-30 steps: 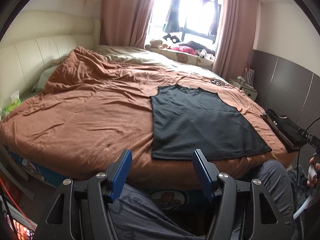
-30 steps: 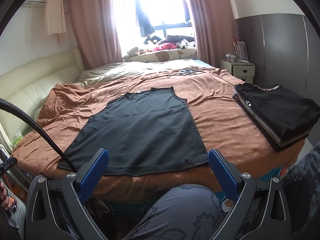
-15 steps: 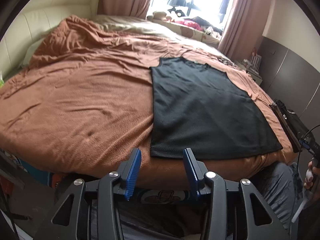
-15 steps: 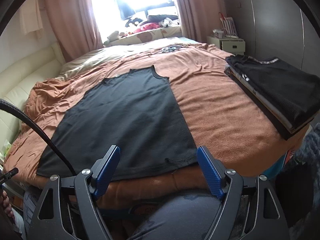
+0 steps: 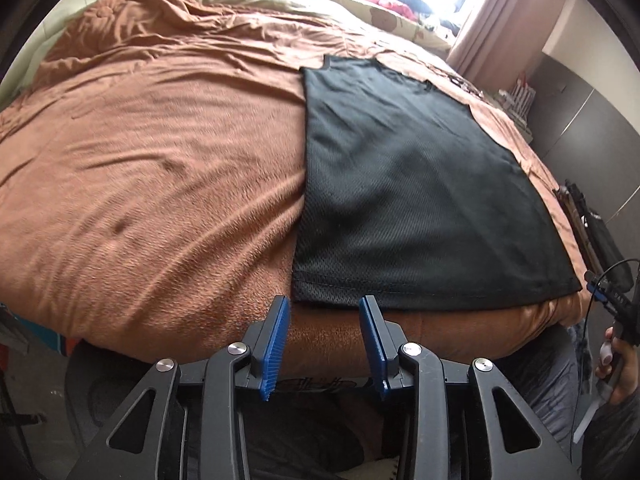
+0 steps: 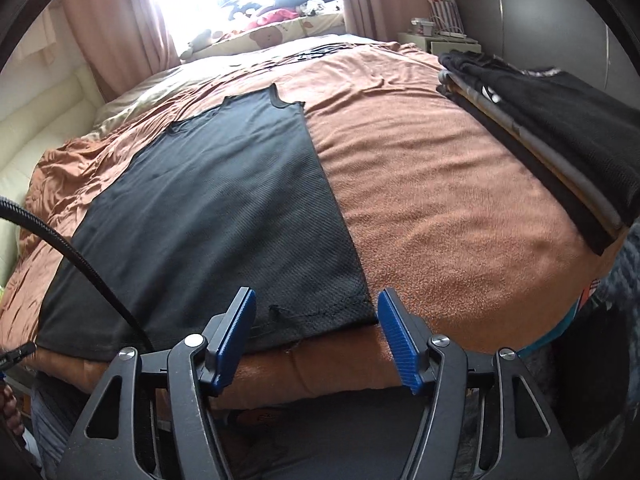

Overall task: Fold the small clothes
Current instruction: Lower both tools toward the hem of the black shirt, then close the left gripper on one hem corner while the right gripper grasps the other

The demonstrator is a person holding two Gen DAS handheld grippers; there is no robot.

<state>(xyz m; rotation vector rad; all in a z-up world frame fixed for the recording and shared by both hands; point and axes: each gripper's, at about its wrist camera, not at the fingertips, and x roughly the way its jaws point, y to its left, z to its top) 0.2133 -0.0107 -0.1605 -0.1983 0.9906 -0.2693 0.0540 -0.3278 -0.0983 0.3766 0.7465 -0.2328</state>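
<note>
You're lining up on the black vest [image 5: 412, 184] hem corners; left tool [image 5: 324, 306] & right tool [image 6: 316, 300] both apart, just been closing, nothing gripped. Next: pinch both corners.

a sleeveless top [image 6: 208, 216] lies flat on the blanket [image 6: 432, 208] at the bed's near edge, hem nearest, with a stack of folded clothes [image 6: 560, 136] well apart to its right.
</note>
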